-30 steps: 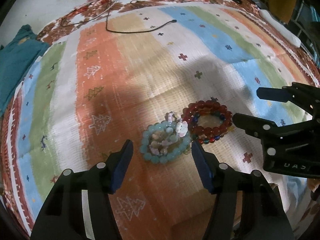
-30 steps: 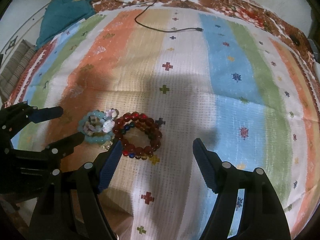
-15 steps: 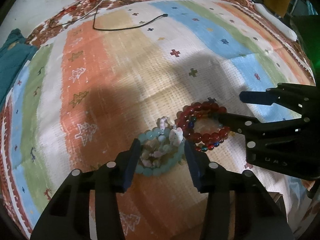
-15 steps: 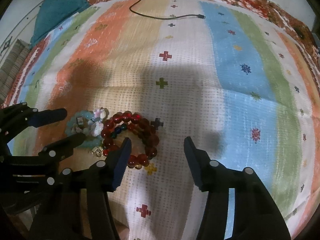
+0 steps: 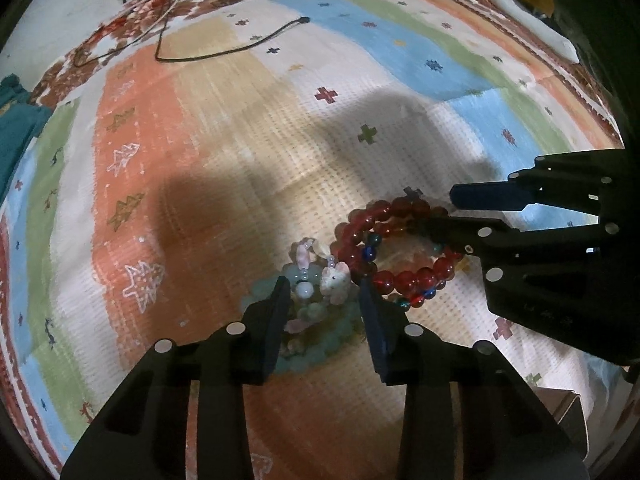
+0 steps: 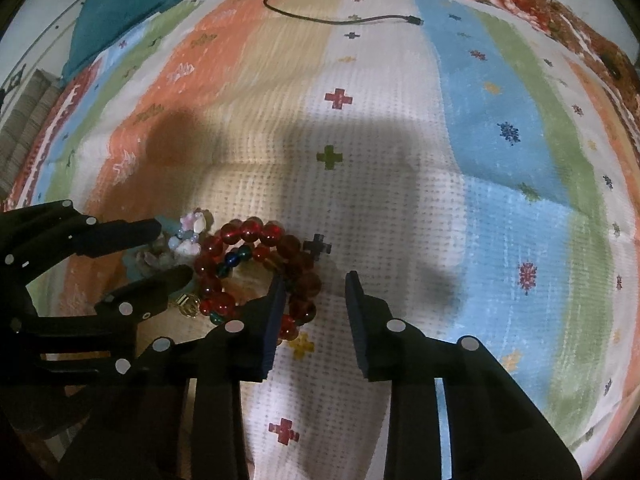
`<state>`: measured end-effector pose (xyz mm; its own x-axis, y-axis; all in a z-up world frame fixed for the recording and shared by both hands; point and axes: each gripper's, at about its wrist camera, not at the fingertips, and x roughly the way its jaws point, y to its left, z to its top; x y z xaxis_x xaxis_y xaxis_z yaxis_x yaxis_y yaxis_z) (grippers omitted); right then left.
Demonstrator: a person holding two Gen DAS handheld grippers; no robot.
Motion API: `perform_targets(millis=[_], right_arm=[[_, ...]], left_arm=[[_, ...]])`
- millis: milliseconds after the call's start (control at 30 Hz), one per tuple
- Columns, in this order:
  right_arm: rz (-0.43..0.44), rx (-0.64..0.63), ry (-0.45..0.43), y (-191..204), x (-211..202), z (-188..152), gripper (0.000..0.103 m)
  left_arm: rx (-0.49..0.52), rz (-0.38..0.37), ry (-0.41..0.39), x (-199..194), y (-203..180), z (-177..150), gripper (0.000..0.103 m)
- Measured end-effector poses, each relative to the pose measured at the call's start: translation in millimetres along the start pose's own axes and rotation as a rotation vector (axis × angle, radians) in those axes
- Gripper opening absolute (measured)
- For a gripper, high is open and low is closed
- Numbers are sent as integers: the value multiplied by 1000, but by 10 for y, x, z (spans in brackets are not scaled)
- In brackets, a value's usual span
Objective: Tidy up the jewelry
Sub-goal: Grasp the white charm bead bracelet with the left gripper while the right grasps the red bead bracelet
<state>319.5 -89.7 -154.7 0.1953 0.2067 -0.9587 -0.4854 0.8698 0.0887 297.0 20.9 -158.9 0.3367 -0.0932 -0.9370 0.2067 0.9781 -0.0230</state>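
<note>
A pale green and pink bead bracelet with a small white charm lies on the striped cloth, touching a red bead bracelet to its right. My left gripper is partly open, its fingers straddling the green bracelet, which shows in the right wrist view too. My right gripper is partly open, its left finger over the near side of the red bracelet, the right finger on bare cloth. In the left wrist view the right gripper reaches in from the right onto the red beads.
The striped patterned cloth covers the whole surface. A black cable lies at the far edge. A teal cloth is bunched at the far left. A small gold bead lies by the red bracelet.
Both grippers have moved forward and down onto the bracelets and their jaws have narrowed. The left fingers now straddle the green bracelet; the right finger has reached the red one.
</note>
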Motion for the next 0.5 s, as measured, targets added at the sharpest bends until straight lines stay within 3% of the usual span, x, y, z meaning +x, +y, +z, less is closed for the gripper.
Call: perform_targets(millis=[267, 333, 500], right_arm=[[12, -24, 3, 46, 24, 2, 17], [10, -30, 1, 50, 17, -7, 17], [-4, -49, -10, 78, -15, -7, 14]], left_arm=[[2, -6, 18, 52, 6, -8, 23], [5, -4, 18, 52, 2, -12, 15], [-1, 5, 15, 39, 3, -12, 15]])
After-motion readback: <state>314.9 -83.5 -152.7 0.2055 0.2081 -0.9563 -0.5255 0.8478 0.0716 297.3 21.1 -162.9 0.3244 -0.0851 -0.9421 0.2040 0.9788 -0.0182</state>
